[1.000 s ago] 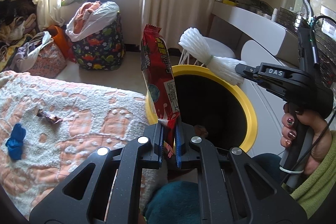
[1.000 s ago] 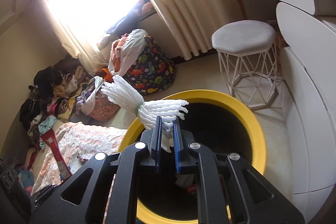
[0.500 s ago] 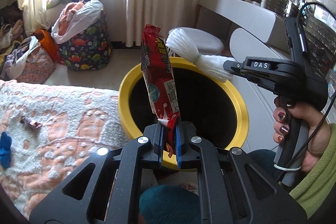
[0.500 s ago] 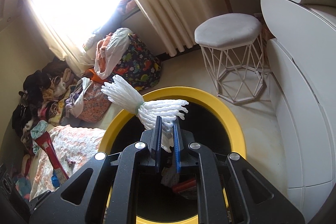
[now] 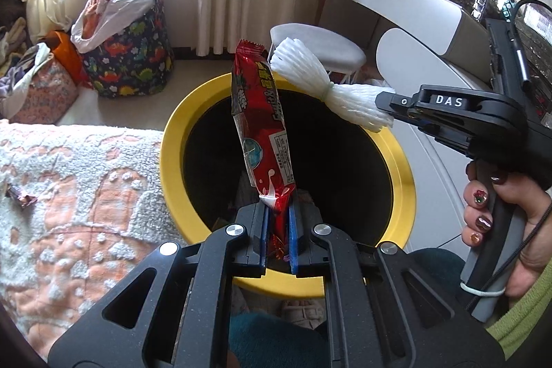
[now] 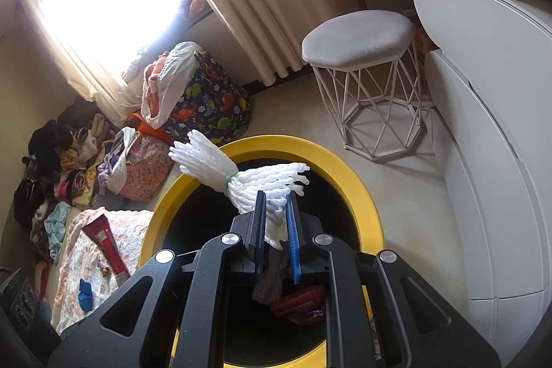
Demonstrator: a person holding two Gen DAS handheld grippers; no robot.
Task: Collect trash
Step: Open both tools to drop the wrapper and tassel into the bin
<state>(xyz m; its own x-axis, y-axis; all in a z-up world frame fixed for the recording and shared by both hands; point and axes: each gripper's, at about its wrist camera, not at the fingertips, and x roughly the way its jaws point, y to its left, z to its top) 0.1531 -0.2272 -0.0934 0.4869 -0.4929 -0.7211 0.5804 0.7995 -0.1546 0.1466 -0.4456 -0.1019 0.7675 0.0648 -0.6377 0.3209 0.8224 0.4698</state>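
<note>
Over the bin [image 5: 402, 168], left wrist view: the left gripper [image 5: 277, 233] pinches the lower end of a red wrapper [image 5: 262, 126] between its blue pads. The wrapper stands nearly upright, leaning slightly left, above the bin's dark opening. Its printing includes large characters and a white label panel of small text; none of it is legible. The bin has a yellow rim and a black interior. To the right, the right gripper [image 5: 390, 107] is held by a hand [image 5: 496, 212] with painted nails. Its body carries the white lettering "DAS". It pinches one end of a white foam net [image 5: 327, 92], which is tied at the middle and extends left over the bin's far rim. A blanket [image 5: 79, 195] lies left of the bin, touching its side, with a small brown wrapper [image 5: 20, 197] on it. A stool [image 5: 321, 43] stands beyond the bin.

Right wrist view: the right gripper [image 6: 276, 223] is closed on the foam net [image 6: 241, 175], whose free end fans out to the upper left above the bin [image 6: 365, 206] rim. Inside the bin lie a red packet [image 6: 298, 300] and other trash, partly hidden by the gripper. The red wrapper [image 6: 105, 245] shows at lower left against the blanket [image 6: 76, 261]. A blue item [image 6: 84, 294] lies on the blanket. The stool [image 6: 358, 38] stands on the floor beyond the bin.
</note>
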